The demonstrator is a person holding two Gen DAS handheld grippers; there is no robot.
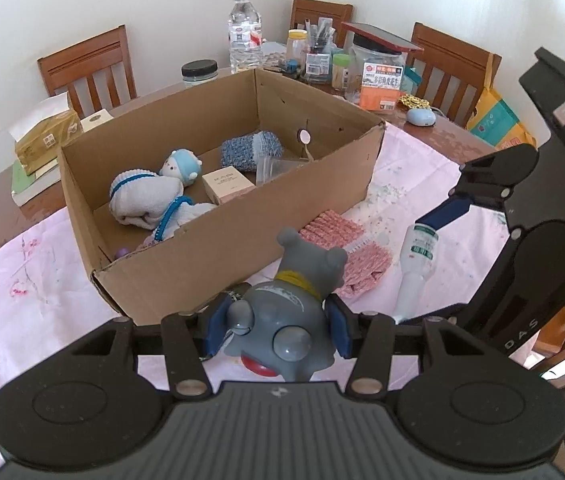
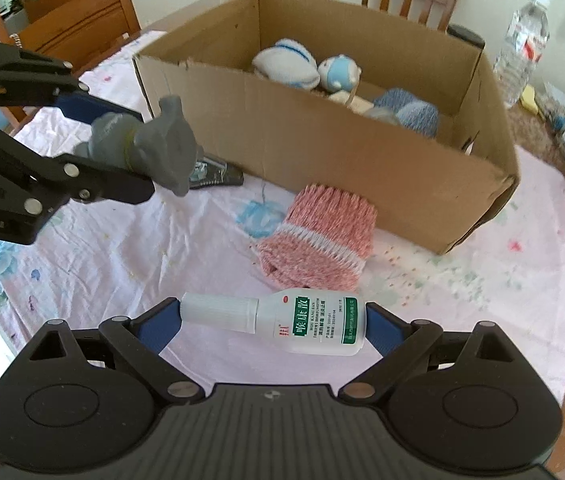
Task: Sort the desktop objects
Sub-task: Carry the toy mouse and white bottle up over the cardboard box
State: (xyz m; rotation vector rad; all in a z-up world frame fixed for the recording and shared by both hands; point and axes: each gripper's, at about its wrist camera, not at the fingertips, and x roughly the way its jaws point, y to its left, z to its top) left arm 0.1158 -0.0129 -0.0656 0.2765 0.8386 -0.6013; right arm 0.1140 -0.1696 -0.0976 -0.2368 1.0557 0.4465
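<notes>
my left gripper (image 1: 278, 332) is pinching a grey toy (image 1: 286, 320), its blue pads tight on both flanks, the toy's bulging eyes turned back toward my camera. from the right wrist view the toy (image 2: 150, 148) hangs clear above the pink cloth (image 2: 122, 248), just in front of the box (image 2: 322, 140).

my right gripper (image 2: 272, 326) stands wide, yet it is clamped on a white bottle (image 2: 282, 320) lengthwise: one pad on the cap end, the other on the base. the bottle lies crosswise between my fingers, green label facing up. from the left wrist view the same bottle (image 1: 416, 258) shows slanting down from a blue pad; whether it is clear of the cloth i cannot tell.

a pink knit piece (image 2: 322, 236) lies on the cloth between the bottle and the box, close to the box's near wall. a dark flat object (image 2: 214, 174) lies beside the box, partly behind the toy.

inside the box i see a doll (image 1: 180, 166), a white knit bundle (image 1: 146, 196), a small carton (image 1: 228, 186) and a blue knit roll (image 1: 250, 148).
</notes>
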